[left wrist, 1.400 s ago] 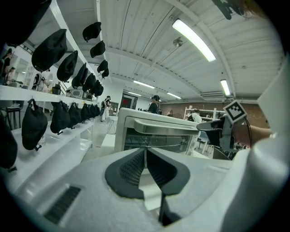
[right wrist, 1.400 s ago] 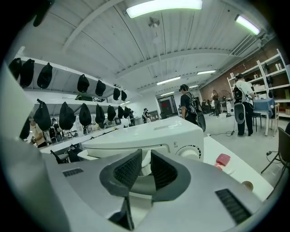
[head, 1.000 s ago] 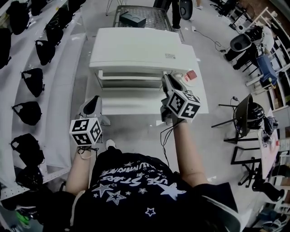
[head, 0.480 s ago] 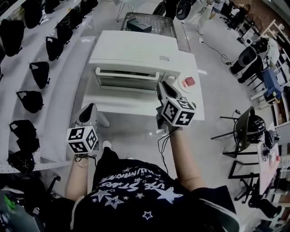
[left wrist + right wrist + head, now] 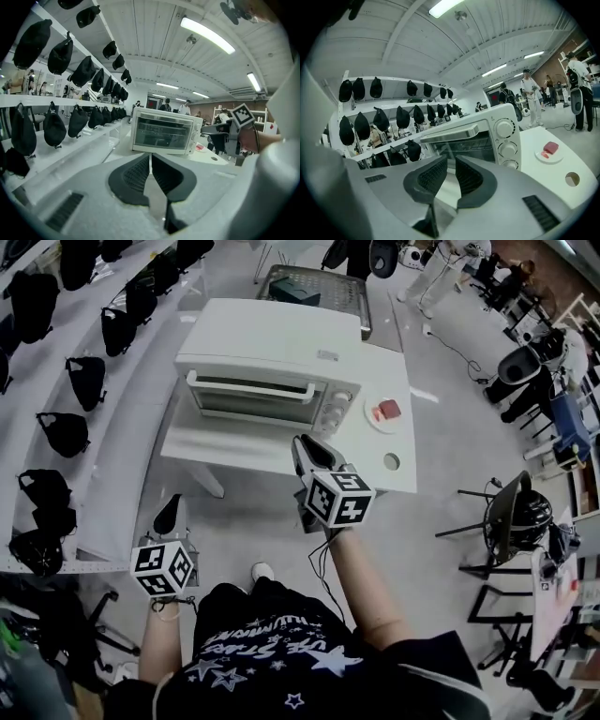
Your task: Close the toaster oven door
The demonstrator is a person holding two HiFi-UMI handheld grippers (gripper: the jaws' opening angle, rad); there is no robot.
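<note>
The white toaster oven [image 5: 267, 362] stands on a white table [image 5: 281, 454], its glass door upright and shut against the front, handle [image 5: 248, 386] along the top. My right gripper [image 5: 307, 450] hovers over the table's near edge, short of the oven and touching nothing; its jaws are closing over a narrow gap with nothing between them. In the right gripper view the oven [image 5: 487, 133] fills the middle beyond the right gripper [image 5: 451, 161]. My left gripper [image 5: 170, 516] hangs low at the left, off the table, shut and empty. The left gripper view shows the oven [image 5: 164, 132] farther off.
A small plate [image 5: 384, 413] with a red piece sits on the table right of the oven, near a round hole [image 5: 392, 462]. Shelves with black bags [image 5: 84, 381] run along the left. A wire cart [image 5: 314, 282] stands behind; chairs [image 5: 511, 507] are at the right.
The oven door has swung up from part open to shut. My right gripper has drawn back from the door's right end toward me. The left gripper has dropped lower and nearer.
</note>
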